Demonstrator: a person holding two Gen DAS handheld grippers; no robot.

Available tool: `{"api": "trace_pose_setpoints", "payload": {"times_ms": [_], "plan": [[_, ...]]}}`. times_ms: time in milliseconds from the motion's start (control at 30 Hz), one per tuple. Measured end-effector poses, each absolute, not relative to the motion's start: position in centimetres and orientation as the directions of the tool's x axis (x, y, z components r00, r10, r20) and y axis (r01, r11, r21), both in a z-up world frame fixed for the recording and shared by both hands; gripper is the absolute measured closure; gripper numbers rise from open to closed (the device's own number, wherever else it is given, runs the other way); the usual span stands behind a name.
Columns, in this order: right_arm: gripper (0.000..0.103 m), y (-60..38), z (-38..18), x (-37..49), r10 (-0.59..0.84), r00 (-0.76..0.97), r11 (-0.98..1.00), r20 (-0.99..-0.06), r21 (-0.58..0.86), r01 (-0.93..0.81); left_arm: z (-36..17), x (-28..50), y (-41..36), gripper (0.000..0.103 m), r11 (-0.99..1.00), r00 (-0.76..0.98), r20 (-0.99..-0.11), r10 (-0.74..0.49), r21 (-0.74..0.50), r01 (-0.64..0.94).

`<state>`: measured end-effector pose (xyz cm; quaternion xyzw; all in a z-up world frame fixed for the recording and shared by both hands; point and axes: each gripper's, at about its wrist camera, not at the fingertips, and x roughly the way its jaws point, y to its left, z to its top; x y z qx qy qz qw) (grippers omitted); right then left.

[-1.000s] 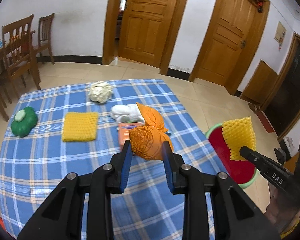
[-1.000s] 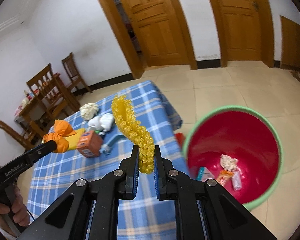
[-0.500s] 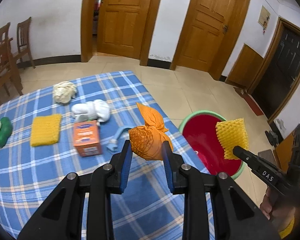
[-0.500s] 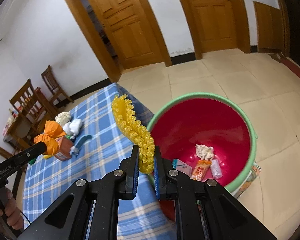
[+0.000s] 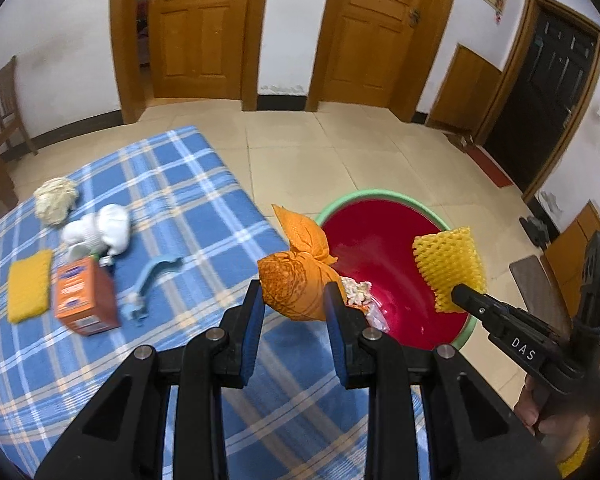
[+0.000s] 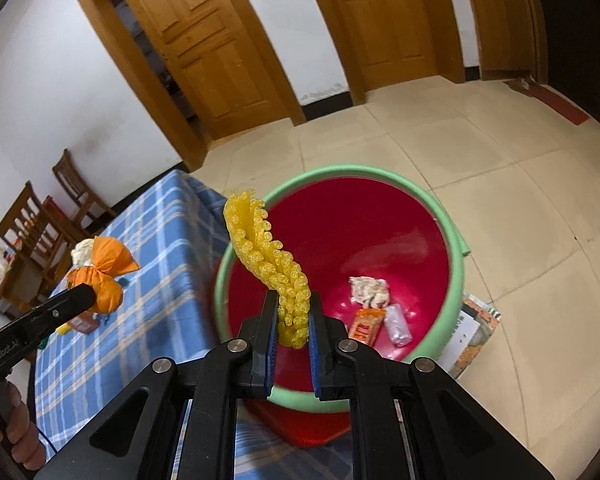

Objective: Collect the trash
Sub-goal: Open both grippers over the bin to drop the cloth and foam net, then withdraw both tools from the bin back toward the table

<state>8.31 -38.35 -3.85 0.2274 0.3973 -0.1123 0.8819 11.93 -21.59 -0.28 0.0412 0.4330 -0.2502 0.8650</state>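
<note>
**Both tools loaded at the red bucket**

My left tool (image 5: 294,300) grips a knotted orange bag (image 5: 296,280), its crinkled neck flaring upward; the bag hangs over the table's (image 5: 180,184) near edge, just beside the bucket (image 5: 380,196); my right tool (image 6: 293,320) pinches the lower end of a yellow foam net (image 6: 268,260), a ribbed strip curling upward, poised above the bucket's open mouth.

The bucket is red inside with a green rim; in it lie a crumpled pale wad (image 6: 370,290), an orange packet (image 6: 364,324) and a small silvery wrapper (image 6: 398,324) (the left view hides most of these behind the bag).

Only the left view shows what sits on the blue checked table: an orange carton (image 5: 86,298), a yellow sponge (image 5: 28,286), a light-blue plastic handle (image 5: 152,276), a white bundle (image 5: 100,228) and a cream crumpled wad (image 5: 56,200); the right view alone shows printed paper (image 6: 476,328) on the floor by the bucket.
</note>
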Motion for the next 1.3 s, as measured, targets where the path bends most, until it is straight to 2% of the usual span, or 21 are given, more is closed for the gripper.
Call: {"api": "trace_pose_setpoints", "payload": {"times_ms": [233, 367, 833, 1000, 1233, 1300], "plan": [[0.087, -39.8, -4.8, 8.2, -0.039, 0.641, 0.856, -0.766, 0.306, 0.417, -1.6, 12.6, -25.1, 0.073, 0.843, 0.459, -0.791, -0.406, -0.130, 0.522], [0.077, -40.4, -5.2, 8.0, -0.038, 0.640, 0.847, -0.767, 0.315, 0.428, -2.5, 12.9, -26.7, 0.073, 0.829, 0.436, -0.801, -0.409, -0.127, 0.544], [0.075, -41.2, -4.7, 7.1, -0.059, 0.655, 0.832, -0.754, 0.326, 0.450, -4.5, 13.2, -29.3, 0.073, 0.792, 0.365, -0.825, -0.432, -0.153, 0.591], [0.075, -41.2, -4.6, 7.1, -0.056, 0.656, 0.831, -0.752, 0.330, 0.448, -4.5, 12.9, -29.1, 0.058, 0.796, 0.362, -0.827, -0.430, -0.159, 0.583], [0.074, -40.6, -4.3, 7.0, -0.054, 0.655, 0.839, -0.753, 0.322, 0.439, -4.1, 12.6, -27.6, 0.052, 0.817, 0.384, -0.823, -0.420, -0.159, 0.554], [0.068, -40.4, -4.2, 7.0, -0.053, 0.657, 0.841, -0.752, 0.321, 0.435, -3.9, 12.5, -27.1, 0.051, 0.822, 0.393, -0.820, -0.417, -0.156, 0.547]]}}
